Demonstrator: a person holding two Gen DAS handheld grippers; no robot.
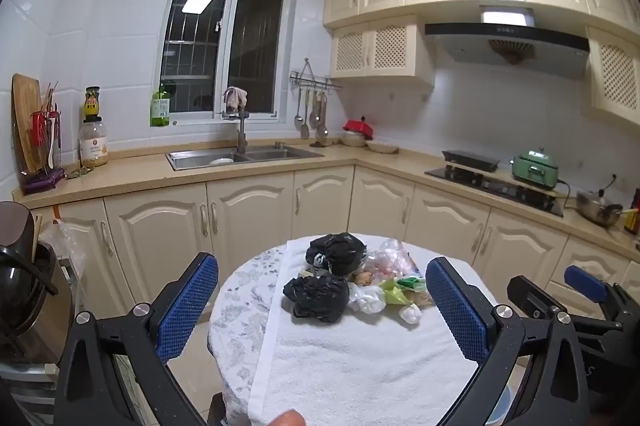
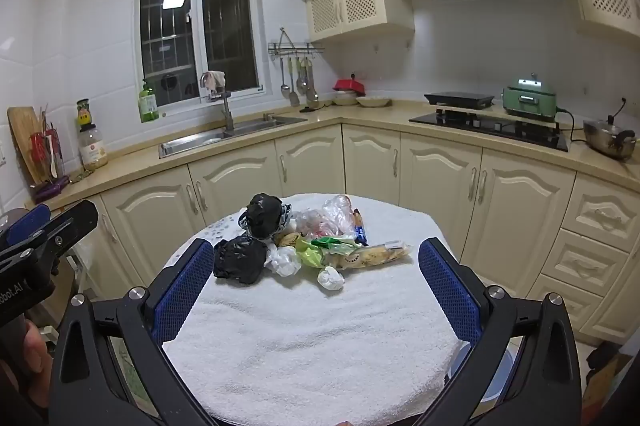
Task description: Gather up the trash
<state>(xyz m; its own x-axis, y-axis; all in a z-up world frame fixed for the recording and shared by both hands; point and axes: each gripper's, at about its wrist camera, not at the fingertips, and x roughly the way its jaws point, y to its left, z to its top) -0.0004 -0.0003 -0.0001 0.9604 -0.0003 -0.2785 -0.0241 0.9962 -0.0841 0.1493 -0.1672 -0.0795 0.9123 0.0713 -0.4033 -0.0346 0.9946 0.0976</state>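
A pile of trash lies on a round table covered by a white towel (image 2: 304,338). It holds two crumpled black bags (image 1: 318,296) (image 2: 240,260), white paper wads (image 2: 330,278), clear plastic (image 2: 332,216), a green wrapper (image 2: 316,252) and a long snack packet (image 2: 372,254). My left gripper (image 1: 320,306) is open and empty, short of the pile. My right gripper (image 2: 312,290) is open and empty, also short of the pile. The right gripper shows at the right edge of the left wrist view (image 1: 576,302).
Cream cabinets and a beige counter (image 1: 248,172) run behind the table, with a steel sink (image 1: 240,156), a stove (image 2: 492,126), a green cooker (image 2: 528,100) and a pot (image 2: 610,138). A dark bin (image 1: 24,278) stands left of the table.
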